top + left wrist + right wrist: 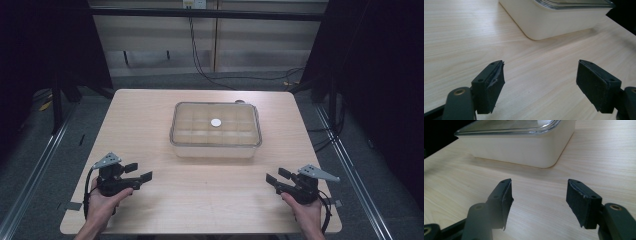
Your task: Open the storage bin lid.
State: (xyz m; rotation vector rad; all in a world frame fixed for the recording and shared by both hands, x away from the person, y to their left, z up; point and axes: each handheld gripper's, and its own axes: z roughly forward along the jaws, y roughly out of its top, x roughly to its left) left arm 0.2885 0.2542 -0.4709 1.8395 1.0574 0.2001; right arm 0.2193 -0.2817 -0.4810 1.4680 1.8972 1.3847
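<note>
cream box (216, 145) (clear lid) on pale woodgrain table (150, 130).

No readable text, labels, brands or numbers anywhere

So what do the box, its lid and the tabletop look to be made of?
Box: probably plastic, opaque cream, smooth with a soft sheen and rounded corners. Lid: clear plastic or glass, can't tell which; glossy rim, compartments visible through it. Table: pale wood-grain surface, matte, likely laminate.

High view: overhead, facing forward across the table (150, 115). Gripper views: low, close, each facing the lidded container (554, 22); shared between them.
</note>
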